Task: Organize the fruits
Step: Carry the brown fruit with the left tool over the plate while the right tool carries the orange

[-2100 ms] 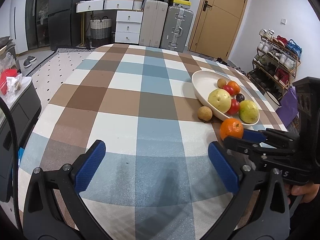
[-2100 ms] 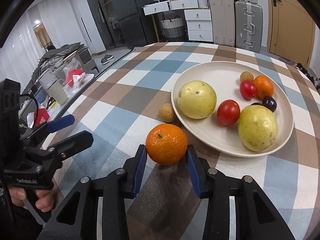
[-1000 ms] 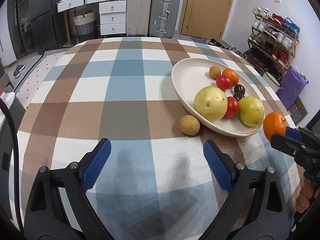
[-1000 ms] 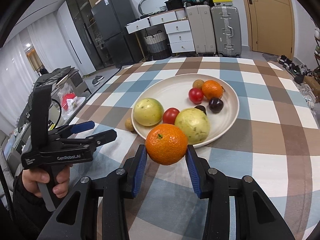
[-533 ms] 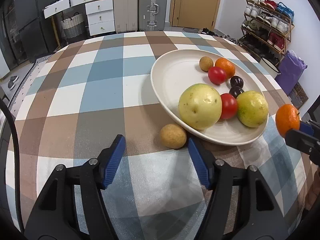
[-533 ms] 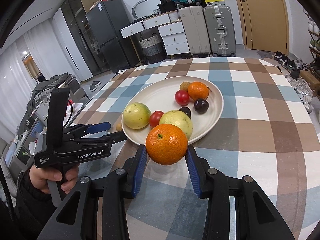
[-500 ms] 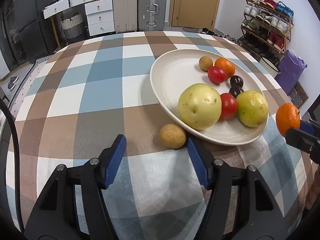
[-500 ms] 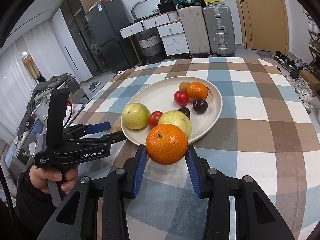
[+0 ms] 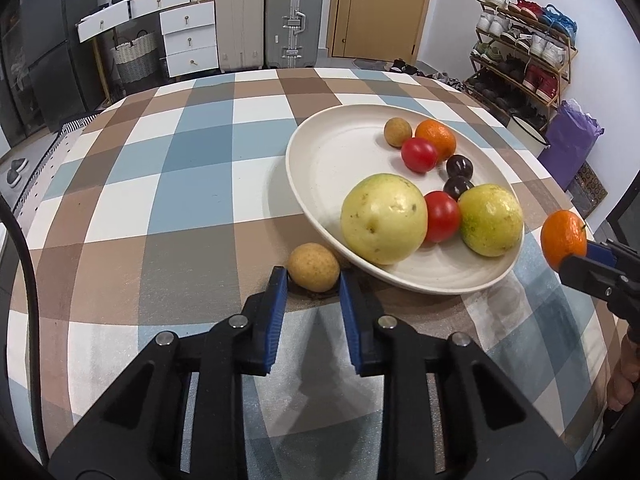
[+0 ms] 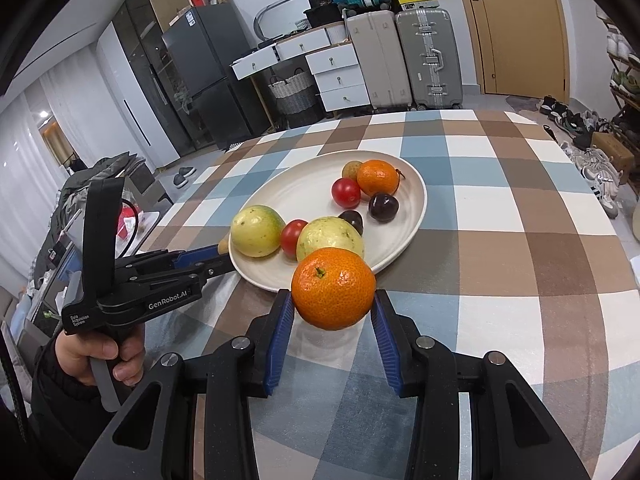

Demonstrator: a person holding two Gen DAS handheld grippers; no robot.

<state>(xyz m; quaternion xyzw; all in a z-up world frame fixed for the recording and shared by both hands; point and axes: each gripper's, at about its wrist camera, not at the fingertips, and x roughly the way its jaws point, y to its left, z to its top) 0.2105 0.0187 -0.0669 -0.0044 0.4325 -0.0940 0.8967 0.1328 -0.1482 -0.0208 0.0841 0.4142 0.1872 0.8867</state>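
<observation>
The right gripper (image 10: pixel 333 304) has its blue-padded fingers (image 10: pixel 280 332) clamped on a round orange tangerine (image 10: pixel 333 288), held in the air above the checked-cloth bench (image 10: pixel 500 248) just off the near rim of the wide cream oval plate (image 10: pixel 416 216).

The left gripper (image 9: pixel 313 286) is low on the bench, its fingers (image 9: pixel 275 300) narrowed around a small tan round fruit (image 9: pixel 314 267) that sits on the cloth at the plate's 7 o'clock edge. Whether the pads actually touch it is unclear.

On the plate lie two large yellow-green round fruits (image 9: pixel 383 218), two red tomatoes (image 9: pixel 419 155), two dark plums (image 9: pixel 459 167), a second tangerine (image 9: pixel 436 139) and another small tan fruit (image 9: pixel 397 132) toward 12 o'clock.
</observation>
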